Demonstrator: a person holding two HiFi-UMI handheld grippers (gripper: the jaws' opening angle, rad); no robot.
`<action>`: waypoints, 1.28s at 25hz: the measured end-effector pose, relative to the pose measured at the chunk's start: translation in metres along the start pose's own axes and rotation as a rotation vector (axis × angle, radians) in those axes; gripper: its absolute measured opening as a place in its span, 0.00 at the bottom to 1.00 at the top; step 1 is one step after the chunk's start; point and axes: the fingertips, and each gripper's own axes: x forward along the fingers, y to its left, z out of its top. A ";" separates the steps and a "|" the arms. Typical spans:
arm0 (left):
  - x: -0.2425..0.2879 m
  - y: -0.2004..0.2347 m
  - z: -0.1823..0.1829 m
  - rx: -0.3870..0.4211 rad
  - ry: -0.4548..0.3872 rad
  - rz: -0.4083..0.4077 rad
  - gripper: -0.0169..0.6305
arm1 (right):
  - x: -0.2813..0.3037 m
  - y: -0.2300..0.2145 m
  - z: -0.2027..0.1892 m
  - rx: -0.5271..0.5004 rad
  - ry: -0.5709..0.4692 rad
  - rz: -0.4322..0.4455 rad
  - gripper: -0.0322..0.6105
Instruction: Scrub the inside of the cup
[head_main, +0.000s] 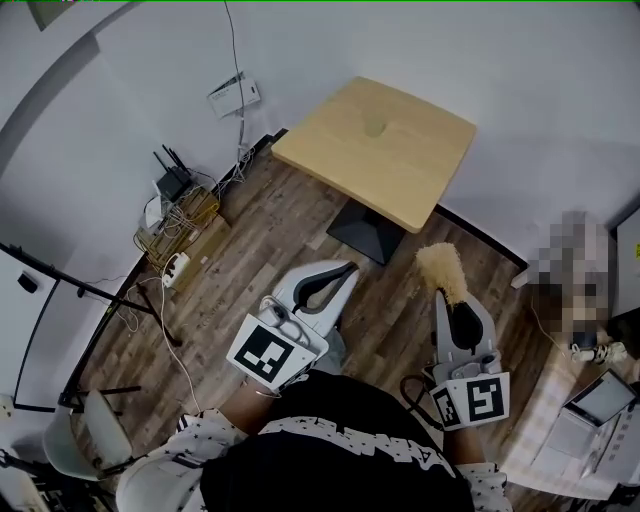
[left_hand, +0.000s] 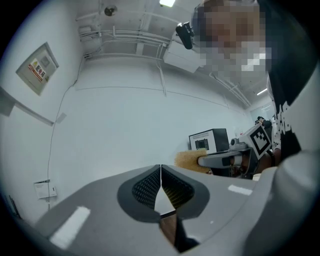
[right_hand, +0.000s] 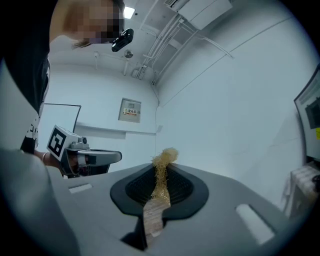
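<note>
A small pale cup (head_main: 374, 127) stands on the light wooden table (head_main: 420, 170) ahead of me, well away from both grippers. My left gripper (head_main: 349, 268) is held over the wood floor with its jaws together and nothing between them; the left gripper view shows the same closed left gripper (left_hand: 160, 172). My right gripper (head_main: 447, 298) is shut on a tan fibrous scrubber (head_main: 443, 267) that sticks out past its tips. In the right gripper view, the scrubber (right_hand: 162, 172) is pinched in the right gripper (right_hand: 161, 167). Both grippers are short of the table.
The table's black base (head_main: 367, 232) stands on the floor between me and the wall. A router (head_main: 174, 184), tangled cables and a cardboard box (head_main: 197, 240) lie at the left wall. A black stand (head_main: 70, 287) and a chair (head_main: 80, 445) are at the lower left.
</note>
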 end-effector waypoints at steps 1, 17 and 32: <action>0.007 0.003 0.000 -0.005 -0.003 -0.018 0.03 | 0.004 -0.006 0.002 -0.006 -0.001 -0.022 0.15; 0.084 0.129 -0.010 -0.037 -0.051 -0.070 0.04 | 0.145 -0.026 0.007 -0.054 0.027 -0.055 0.15; 0.078 0.268 -0.027 -0.073 -0.031 0.011 0.06 | 0.289 0.006 0.001 -0.070 0.047 0.014 0.15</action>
